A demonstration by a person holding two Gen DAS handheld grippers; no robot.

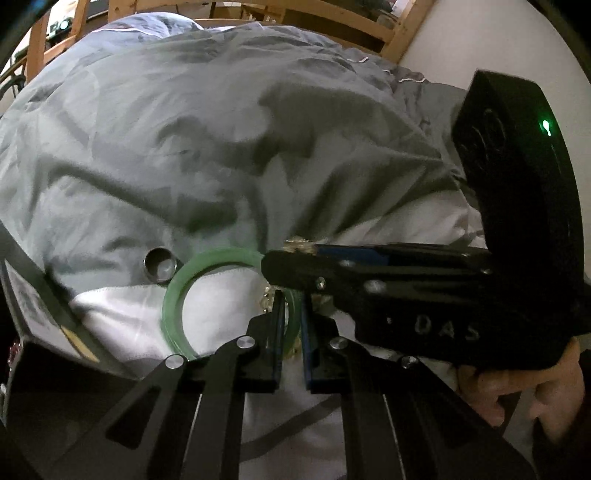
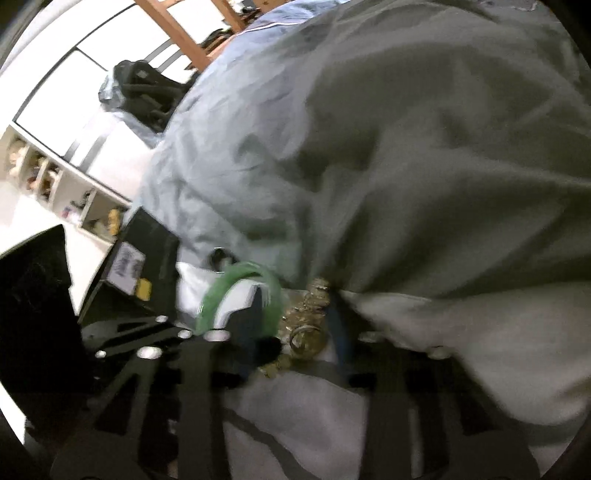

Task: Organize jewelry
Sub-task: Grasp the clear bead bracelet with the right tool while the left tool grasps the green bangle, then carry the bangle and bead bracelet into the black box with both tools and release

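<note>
A green bangle (image 1: 173, 295) lies on the white sheet; it also shows in the right wrist view (image 2: 236, 284). My left gripper (image 1: 291, 314) is shut on the bangle's right rim, one finger inside the ring, one outside. A silver ring (image 1: 159, 265) rests on the grey duvet just left of the bangle. A pale beaded bracelet (image 2: 306, 332) lies beside the bangle. My right gripper (image 2: 295, 332) comes in from the right in the left wrist view (image 1: 291, 254); its fingers stand apart on either side of the beads, open.
A rumpled grey duvet (image 1: 221, 129) covers the bed behind the jewelry. A black box with a label (image 2: 129, 266) sits at the left. A wooden bed frame (image 1: 399, 33) and white wall lie beyond. White shelves (image 2: 55, 184) stand at the far left.
</note>
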